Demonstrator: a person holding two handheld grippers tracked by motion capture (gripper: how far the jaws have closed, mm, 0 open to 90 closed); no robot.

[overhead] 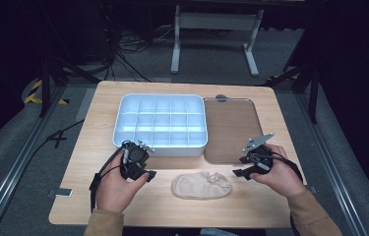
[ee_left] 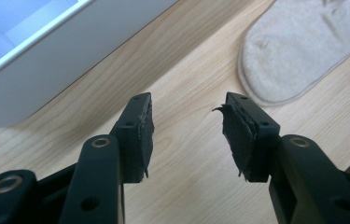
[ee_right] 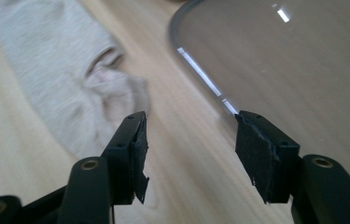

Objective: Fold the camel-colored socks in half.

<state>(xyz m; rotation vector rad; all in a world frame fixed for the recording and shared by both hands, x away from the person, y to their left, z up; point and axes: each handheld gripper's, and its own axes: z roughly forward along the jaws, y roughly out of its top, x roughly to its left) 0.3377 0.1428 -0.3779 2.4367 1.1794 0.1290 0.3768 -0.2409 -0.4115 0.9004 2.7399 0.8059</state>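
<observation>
Two grippers hovering apart: left gripper [overhead: 148,175] left of sock [overhead: 201,185], right gripper [overhead: 241,172] right of it; jaws of both gaping, gripping nothing. Sock lying flat on table [overhead: 98,113], near side of box [overhead: 161,121] and tray [overhead: 231,125].

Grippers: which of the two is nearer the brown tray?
The right gripper, beside the brown tray; the left gripper sits by the white divided box.

Table [overhead: 123,206] lit from above, surroundings dark — tray [ee_right: 303,70] glare streak, sock [ee_right: 60,70] blurred
</observation>
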